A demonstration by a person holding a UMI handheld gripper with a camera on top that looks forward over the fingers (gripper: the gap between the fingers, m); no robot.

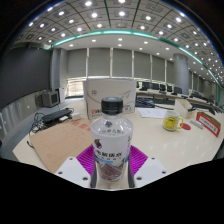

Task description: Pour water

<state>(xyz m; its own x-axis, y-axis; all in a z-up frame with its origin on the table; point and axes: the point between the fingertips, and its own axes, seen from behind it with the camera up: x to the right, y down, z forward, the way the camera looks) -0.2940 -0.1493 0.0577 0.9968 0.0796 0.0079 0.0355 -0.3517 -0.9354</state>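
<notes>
Between the tool's (pixel 110 172) two fingers stands a clear bottle (pixel 110 145) with a black cap, upright; both magenta pads (pixel 145 158) press its sides, so the tool is clenched on it. Beyond, on the pale table (pixel 120 135), a yellow-green cup (pixel 172 123) sits well apart to the right.

No wording can be read. The bottle (pixel 111 140) standing between the jaws carries a pink-and-white label whose print is too small to make out, as is the lettering on the red box (pixel 207 122) far beyond them.
</notes>
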